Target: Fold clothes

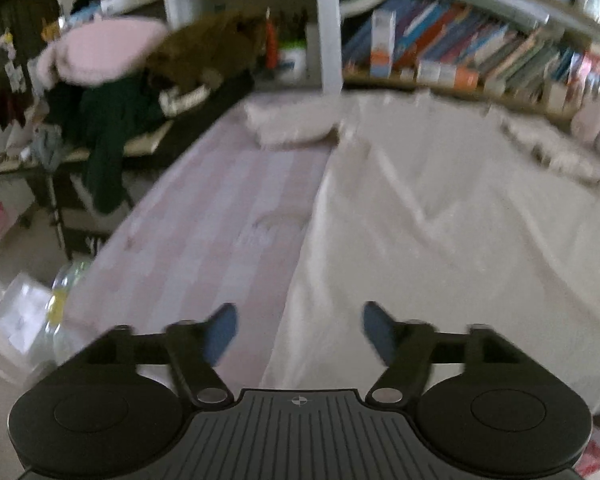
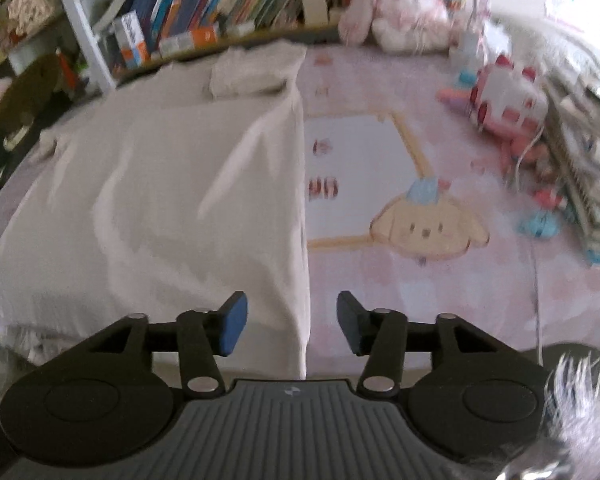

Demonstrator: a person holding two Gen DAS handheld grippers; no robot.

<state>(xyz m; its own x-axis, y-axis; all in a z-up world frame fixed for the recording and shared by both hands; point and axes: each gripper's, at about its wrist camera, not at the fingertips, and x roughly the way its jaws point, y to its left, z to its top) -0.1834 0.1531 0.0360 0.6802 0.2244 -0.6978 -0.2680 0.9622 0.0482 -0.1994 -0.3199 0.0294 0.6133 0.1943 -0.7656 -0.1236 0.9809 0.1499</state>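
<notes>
A cream garment point(image 1: 440, 220) lies spread flat on a bed with a pink checked sheet point(image 1: 204, 216). Its left edge runs down the middle of the left wrist view. My left gripper point(image 1: 298, 332) hovers open above that edge near the bed's front, with nothing between its blue pads. In the right wrist view the same garment point(image 2: 160, 200) fills the left half, its right edge straight and folded. My right gripper point(image 2: 292, 322) stands open over the near right corner of the cloth, holding nothing. A folded part point(image 2: 256, 70) lies at the garment's far end.
A shelf of books point(image 1: 460, 52) runs along the far side of the bed. Plush toys point(image 2: 408, 12) and small toys point(image 2: 508, 100) sit at the far right. The sheet shows a cartoon dog print point(image 2: 428, 228). A cluttered desk with dark clothes point(image 1: 112, 120) stands left of the bed.
</notes>
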